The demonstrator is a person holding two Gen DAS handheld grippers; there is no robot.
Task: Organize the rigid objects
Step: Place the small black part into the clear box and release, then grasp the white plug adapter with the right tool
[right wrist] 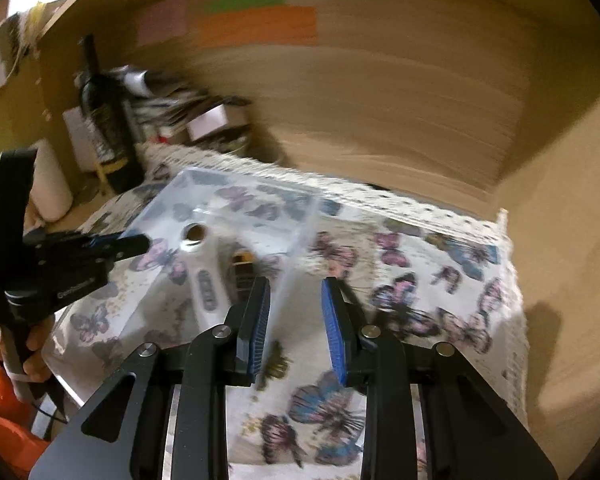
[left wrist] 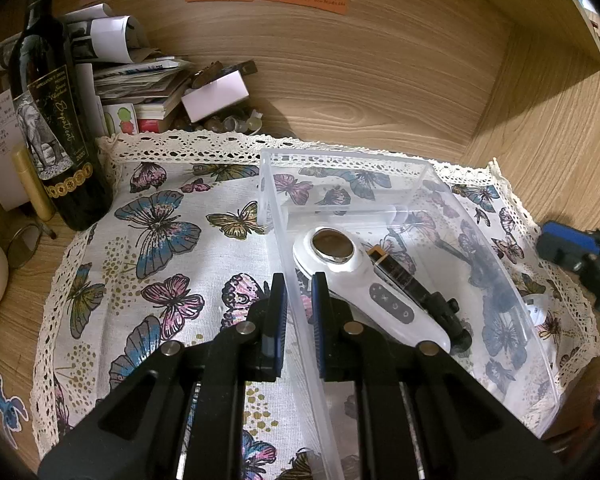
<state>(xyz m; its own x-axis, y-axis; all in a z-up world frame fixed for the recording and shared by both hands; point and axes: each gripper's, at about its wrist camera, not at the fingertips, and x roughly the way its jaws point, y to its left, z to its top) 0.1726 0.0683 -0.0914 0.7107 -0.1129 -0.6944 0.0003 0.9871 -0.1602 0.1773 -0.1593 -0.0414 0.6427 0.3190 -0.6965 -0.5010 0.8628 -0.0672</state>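
Your left hand-held gripper [left wrist: 299,292] is clamped on the left wall of the clear plastic box [left wrist: 420,168], one pad on each side of it. Your right hand-held gripper [right wrist: 296,300] stands slightly apart at the box's right wall, gripping nothing. Inside the box lie a white handheld device [left wrist: 364,280] and a black tool [left wrist: 428,296], on the butterfly cloth [left wrist: 160,240] covering the bench.

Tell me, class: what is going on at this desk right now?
A person holds a two-finger tool in each hand over a butterfly cloth. The left tool is clamped on the near wall of a clear plastic box, which already holds a white handheld device and a black gadget. The right tool is at the box's other side, its jaws apart and gripping nothing.
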